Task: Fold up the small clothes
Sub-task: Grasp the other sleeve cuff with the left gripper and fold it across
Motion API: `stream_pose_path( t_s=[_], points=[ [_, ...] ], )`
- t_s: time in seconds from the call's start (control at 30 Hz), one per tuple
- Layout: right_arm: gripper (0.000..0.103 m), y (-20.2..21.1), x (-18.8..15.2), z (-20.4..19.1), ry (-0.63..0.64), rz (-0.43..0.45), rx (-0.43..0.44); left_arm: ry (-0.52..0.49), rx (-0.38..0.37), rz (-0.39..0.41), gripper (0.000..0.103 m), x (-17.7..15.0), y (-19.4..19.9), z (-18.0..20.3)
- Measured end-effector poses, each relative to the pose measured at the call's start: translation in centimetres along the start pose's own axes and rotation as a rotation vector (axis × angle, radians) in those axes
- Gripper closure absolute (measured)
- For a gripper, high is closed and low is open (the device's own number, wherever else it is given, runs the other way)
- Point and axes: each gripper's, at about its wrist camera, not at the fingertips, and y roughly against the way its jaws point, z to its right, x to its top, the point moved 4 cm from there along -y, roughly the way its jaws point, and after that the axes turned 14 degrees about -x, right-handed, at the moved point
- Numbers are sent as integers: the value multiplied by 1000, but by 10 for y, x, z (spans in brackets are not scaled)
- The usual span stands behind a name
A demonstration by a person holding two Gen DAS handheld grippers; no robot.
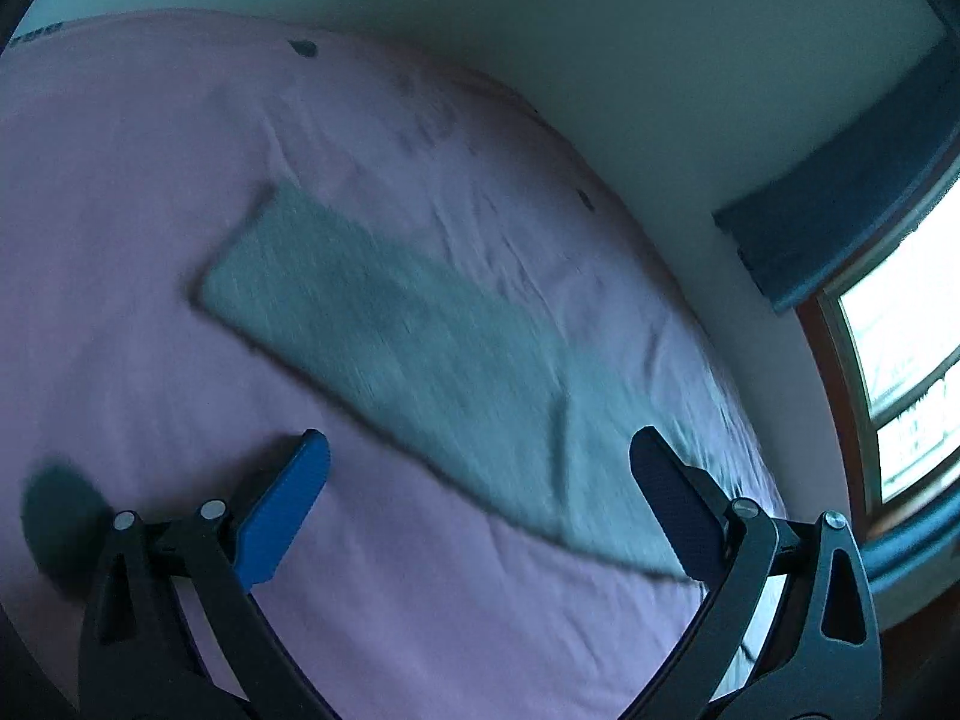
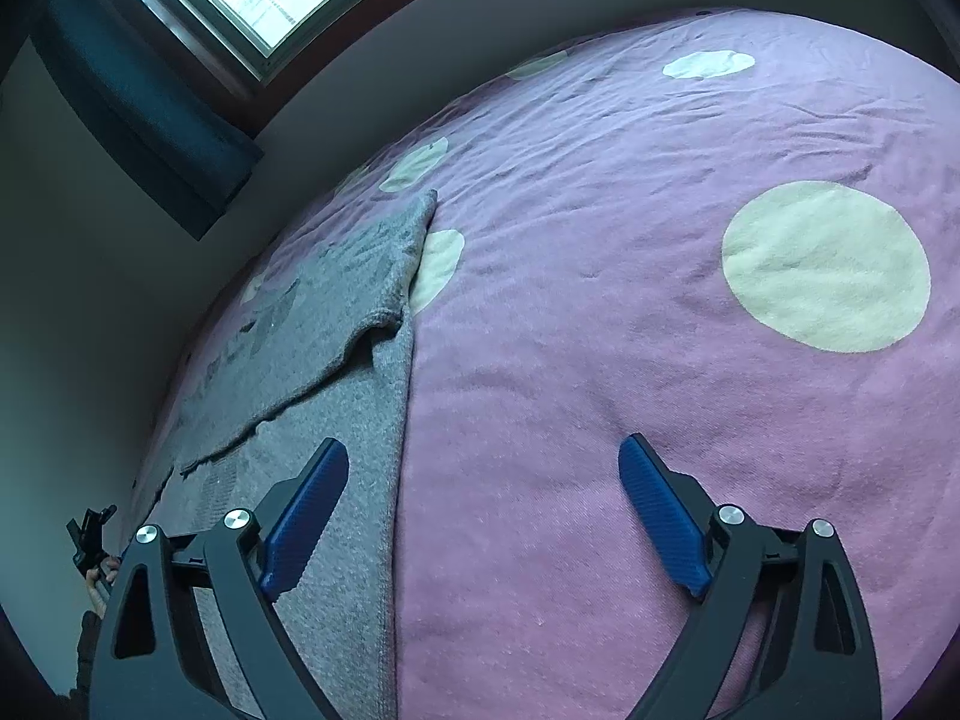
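A grey knitted garment (image 1: 420, 336) lies flat on a pink cover (image 1: 150, 192), seen blurred in the left wrist view as a long strip running from the middle toward the lower right. My left gripper (image 1: 480, 450) hovers above it, open, with nothing between its fingers. In the right wrist view the same grey garment (image 2: 336, 396) lies at the left with one layer folded over another, its straight edge running down the middle. My right gripper (image 2: 483, 456) stands open over that edge, empty, its left finger (image 2: 306, 510) above the grey cloth.
The pink cover (image 2: 600, 360) has pale round dots (image 2: 825, 267). A white wall (image 1: 600, 60) borders it, with a dark blue curtain (image 1: 840, 210) and a bright window (image 1: 912, 360). A small dark device and a hand (image 2: 96, 546) show at the lower left edge.
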Motion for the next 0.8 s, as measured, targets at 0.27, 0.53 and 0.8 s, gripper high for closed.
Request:
stream_pose_path(
  t_s=[0.27,0.53,0.8],
  points=[
    [12,1,2,2,-16,7,-2,56,10,48,34,34,2,-28],
    [12,1,3,2,-25,10,1,79,98,18,93,39,-3,-38],
    [12,1,3,3,-31,14,5,-132,121,8,99,29,-7,40]
  ],
)
